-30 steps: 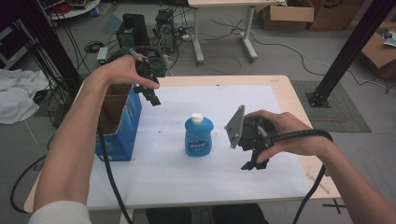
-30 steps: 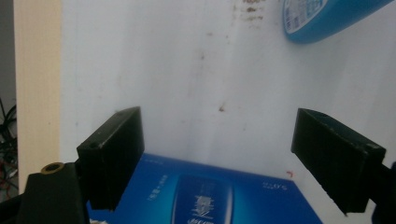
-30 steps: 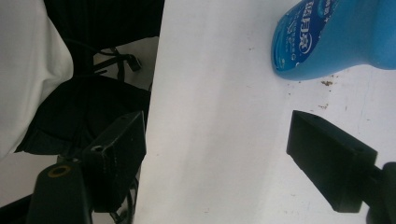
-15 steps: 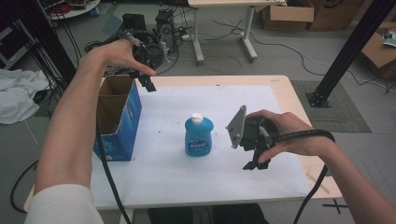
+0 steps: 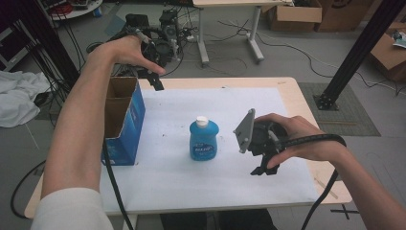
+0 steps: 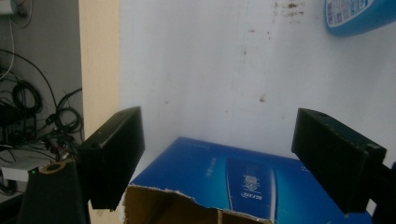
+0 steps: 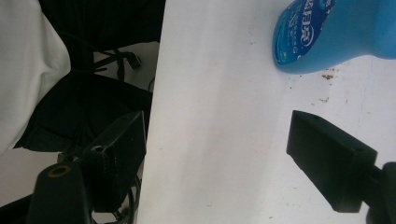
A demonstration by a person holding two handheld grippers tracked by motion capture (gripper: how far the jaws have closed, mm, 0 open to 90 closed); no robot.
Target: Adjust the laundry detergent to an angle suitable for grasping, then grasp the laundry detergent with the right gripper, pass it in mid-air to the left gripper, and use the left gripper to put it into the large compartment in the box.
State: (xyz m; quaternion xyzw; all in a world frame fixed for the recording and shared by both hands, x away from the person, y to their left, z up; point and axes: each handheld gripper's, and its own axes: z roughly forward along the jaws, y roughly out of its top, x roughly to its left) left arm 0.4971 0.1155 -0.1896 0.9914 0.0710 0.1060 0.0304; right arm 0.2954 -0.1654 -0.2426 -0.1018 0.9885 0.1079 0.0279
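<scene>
while both my grippers hang empty, left gripper [image 5: 155, 81] sits upper left of high view, jaws spread above open blue carton [image 5: 125, 120]. right gripper [image 5: 264, 160] lower right, jaws spread too. blue bottle [image 5: 203, 139] upright mid-frame on white table cover [image 5: 230, 177], between carton and right gripper.

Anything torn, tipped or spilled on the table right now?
The open blue cardboard box has a ragged, torn top edge, seen in the left gripper view. The blue plastic bottle with white cap stands upright. Small dark specks mark the white table cover; no spill shows.
</scene>
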